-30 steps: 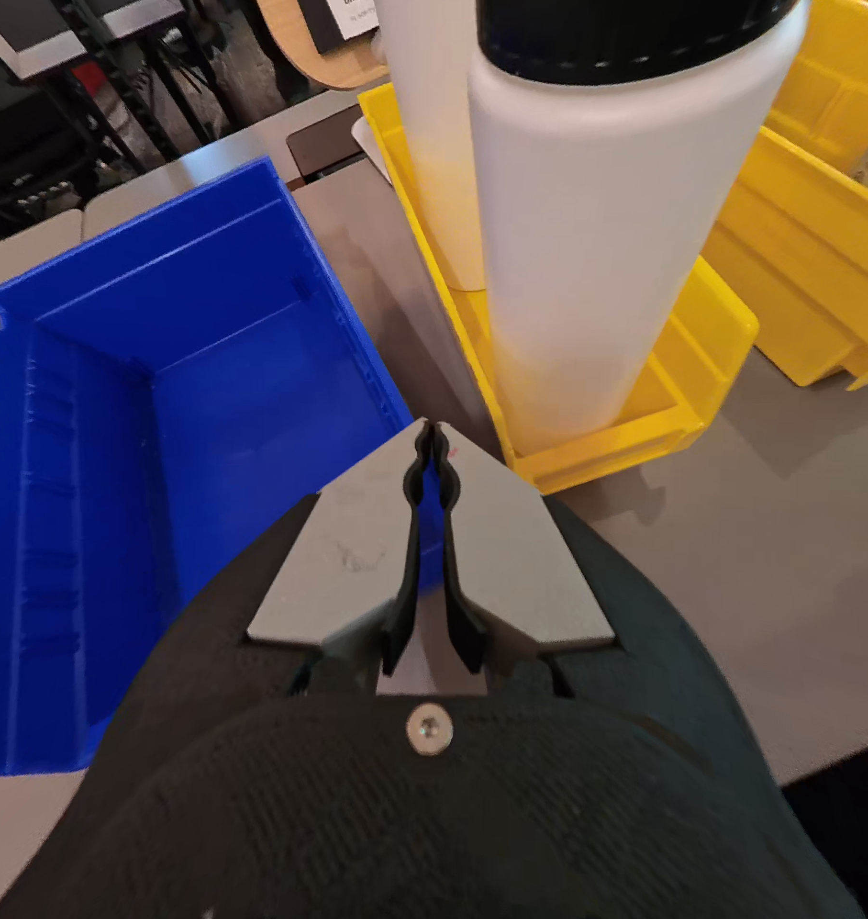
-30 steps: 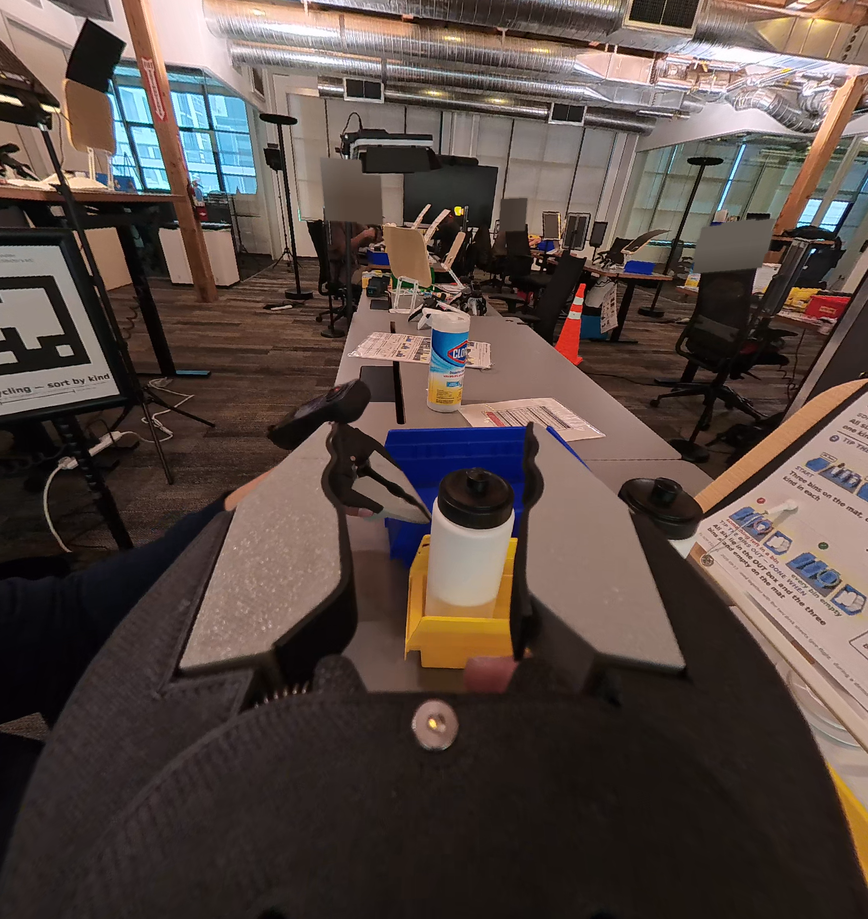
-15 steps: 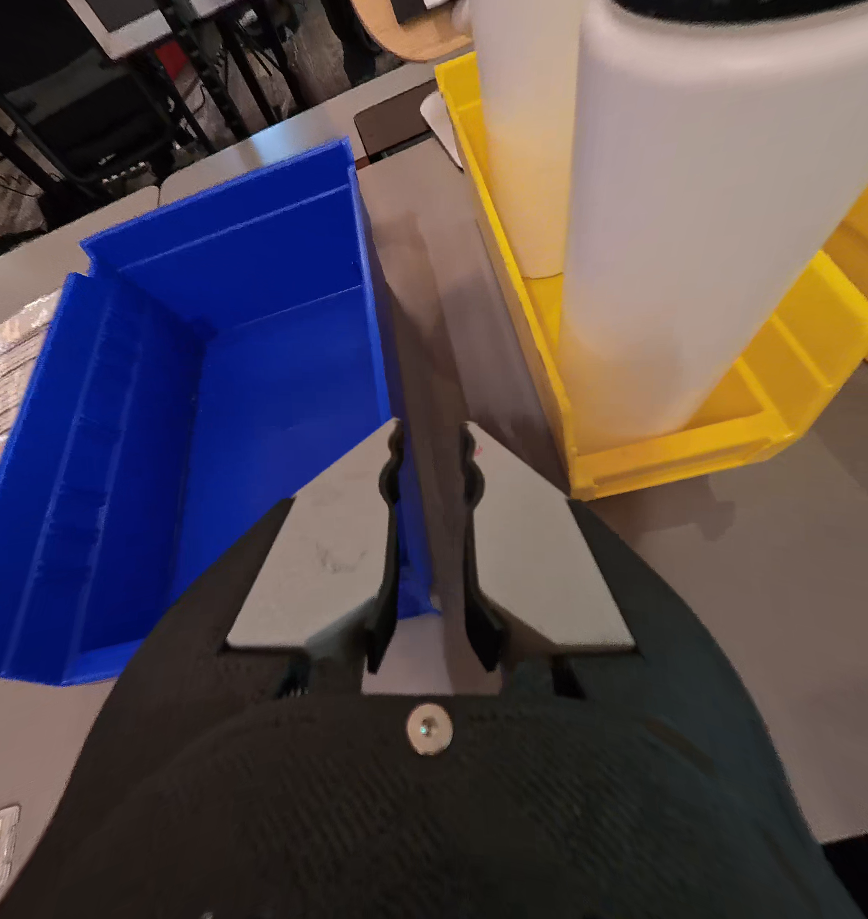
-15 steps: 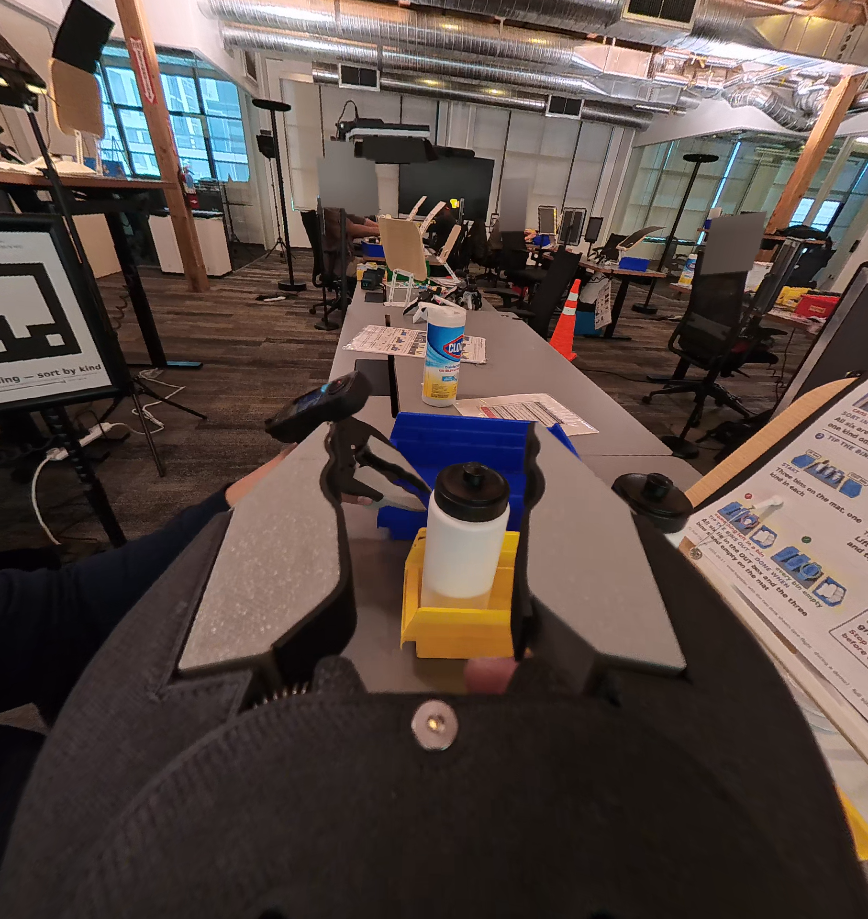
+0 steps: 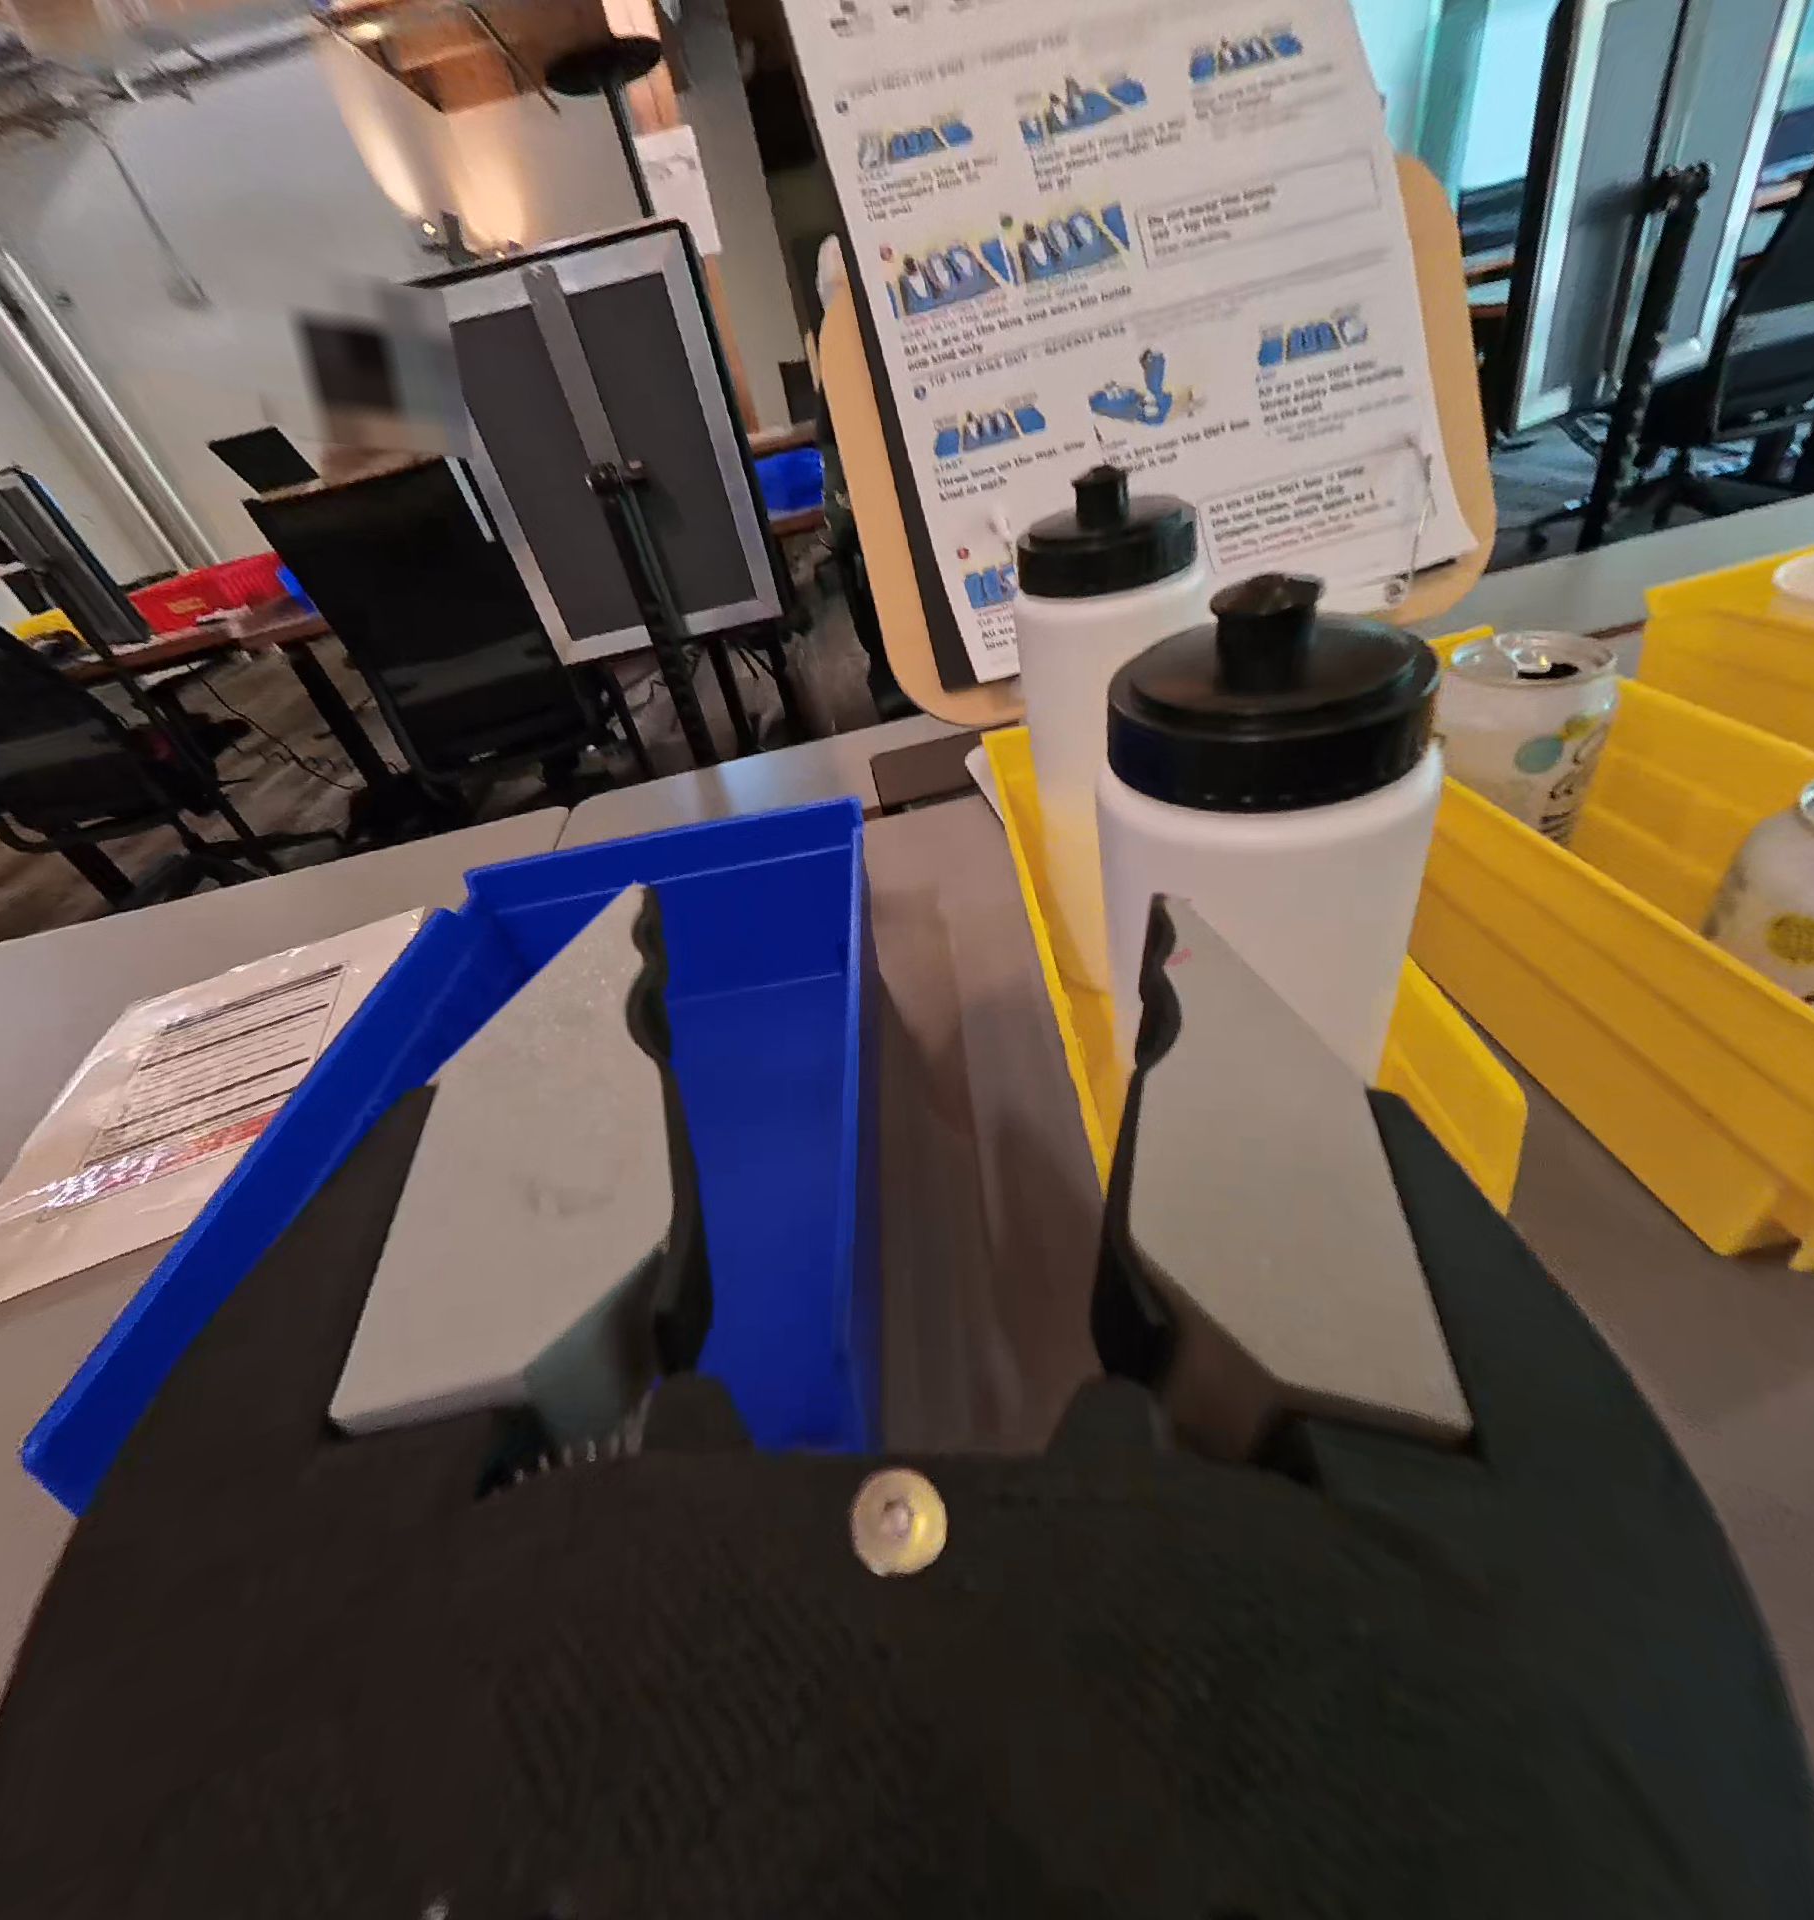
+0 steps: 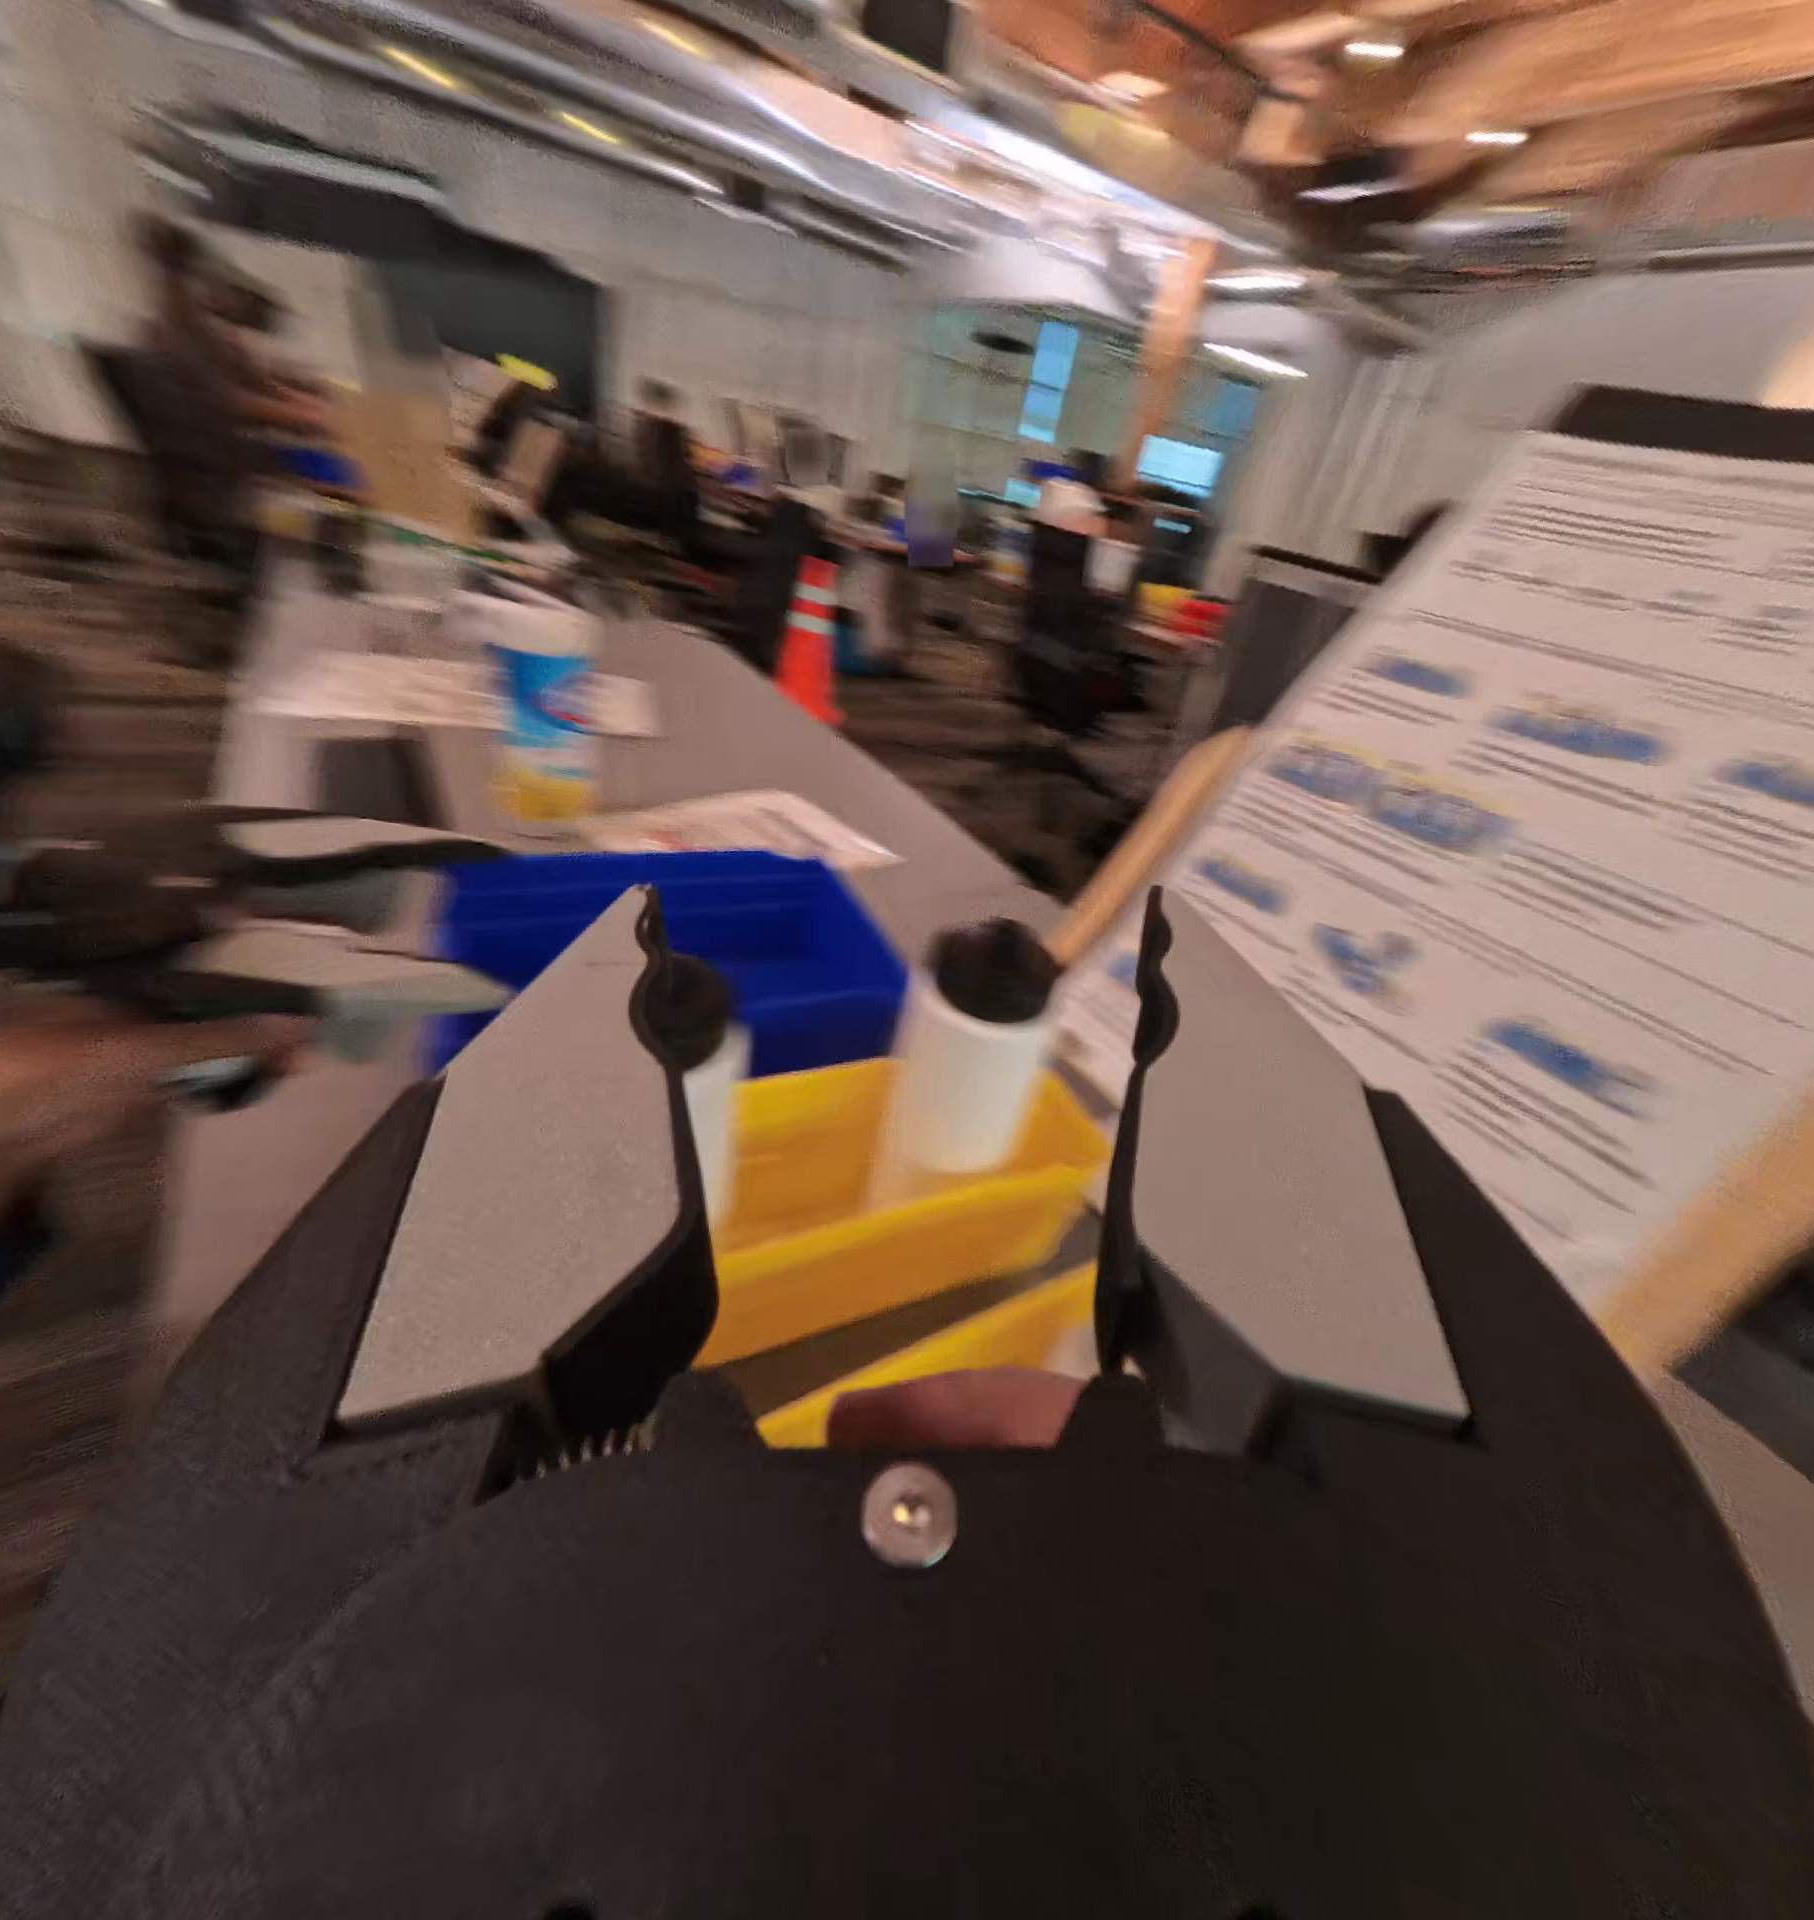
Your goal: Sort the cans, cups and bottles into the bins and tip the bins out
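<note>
My left gripper (image 5: 898,935) is open and empty above the gap between an empty blue bin (image 5: 768,1049) and a yellow bin (image 5: 1443,1091). Two white bottles with black caps (image 5: 1267,862) (image 5: 1100,665) stand upright in that yellow bin. Two cans (image 5: 1526,727) (image 5: 1796,914) stand in a second yellow bin (image 5: 1609,997) to the right. My right gripper (image 6: 898,935) is open and empty, aimed at the bottles' yellow bin (image 6: 882,1236), the two bottles (image 6: 970,1060) (image 6: 716,1081) and the blue bin (image 6: 778,935) beyond it. This view is blurred.
An instruction board (image 5: 1142,312) leans on a stand behind the bins. A plastic packet (image 5: 144,1101) lies left of the blue bin. A third yellow bin (image 5: 1755,613) holds a white cup at the far right. A wipes canister (image 6: 544,717) stands farther down the table.
My left gripper opened, let go of the blue bin's wall and drew back and up. My right gripper swung to the right, so both bottles now show between its fingers.
</note>
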Action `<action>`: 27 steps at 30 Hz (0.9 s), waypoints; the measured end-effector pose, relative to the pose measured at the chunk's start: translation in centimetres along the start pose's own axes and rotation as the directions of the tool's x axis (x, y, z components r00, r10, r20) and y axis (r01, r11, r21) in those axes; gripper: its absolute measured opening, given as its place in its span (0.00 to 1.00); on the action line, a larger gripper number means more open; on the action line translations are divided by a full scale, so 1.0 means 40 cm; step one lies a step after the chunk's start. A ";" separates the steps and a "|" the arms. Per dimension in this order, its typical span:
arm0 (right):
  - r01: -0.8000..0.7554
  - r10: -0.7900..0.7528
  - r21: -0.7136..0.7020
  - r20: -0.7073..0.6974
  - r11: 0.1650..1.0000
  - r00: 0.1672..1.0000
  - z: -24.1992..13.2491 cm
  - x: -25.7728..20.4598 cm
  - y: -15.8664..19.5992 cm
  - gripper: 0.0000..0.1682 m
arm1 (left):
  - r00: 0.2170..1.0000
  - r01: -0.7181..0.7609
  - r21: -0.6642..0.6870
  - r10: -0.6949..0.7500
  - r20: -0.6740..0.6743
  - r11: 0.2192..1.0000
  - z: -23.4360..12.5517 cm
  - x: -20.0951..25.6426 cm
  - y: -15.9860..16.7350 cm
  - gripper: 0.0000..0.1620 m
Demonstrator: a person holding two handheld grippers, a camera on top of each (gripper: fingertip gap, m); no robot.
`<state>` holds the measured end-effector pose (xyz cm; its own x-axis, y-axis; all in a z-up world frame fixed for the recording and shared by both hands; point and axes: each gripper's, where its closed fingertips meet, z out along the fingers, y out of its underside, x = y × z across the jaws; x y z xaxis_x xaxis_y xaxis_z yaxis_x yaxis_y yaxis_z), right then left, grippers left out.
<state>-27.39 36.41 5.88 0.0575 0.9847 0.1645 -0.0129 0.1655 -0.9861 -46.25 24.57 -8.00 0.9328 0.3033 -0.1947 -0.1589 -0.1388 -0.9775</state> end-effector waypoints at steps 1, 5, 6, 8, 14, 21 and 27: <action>0.039 -0.044 -0.038 -0.137 0.999 0.990 0.007 0.045 0.016 0.53 | 1.000 0.009 0.009 -0.009 0.015 1.000 -0.001 -0.003 -0.004 0.57; 0.108 -0.113 -0.032 -0.322 0.994 0.940 0.016 0.105 0.027 0.52 | 1.000 0.025 -0.054 -0.025 0.005 0.998 -0.015 0.009 0.007 0.19; 0.113 -0.112 -0.017 -0.354 0.993 0.929 0.013 0.118 0.026 0.49 | 0.999 0.010 -0.039 -0.012 -0.031 0.999 -0.026 0.025 -0.006 0.00; 0.125 -0.119 -0.013 -0.408 0.992 0.905 0.006 0.142 0.028 0.41 | 1.000 -0.002 0.035 0.002 0.000 0.999 -0.049 0.023 -0.045 0.00; 0.121 -0.118 -0.022 -0.452 0.992 0.884 -0.003 0.166 0.036 0.32 | 0.992 -0.091 0.020 0.089 0.090 0.996 -0.067 0.006 -0.052 0.00; 0.136 -0.131 -0.024 -0.478 0.990 0.868 -0.020 0.181 0.027 0.41 | 0.994 -0.092 0.007 0.091 0.068 0.996 -0.053 0.020 -0.044 0.00; 0.146 -0.136 -0.017 -0.481 0.989 0.866 -0.024 0.184 0.022 0.44 | 0.992 -0.102 0.000 0.101 0.071 0.995 -0.049 0.023 -0.040 0.00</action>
<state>-26.03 43.74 6.19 0.5318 0.8041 0.2659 0.0123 0.3066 -0.9518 -44.49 23.25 -6.46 0.8866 0.3537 -0.2981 -0.2527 -0.1693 -0.9526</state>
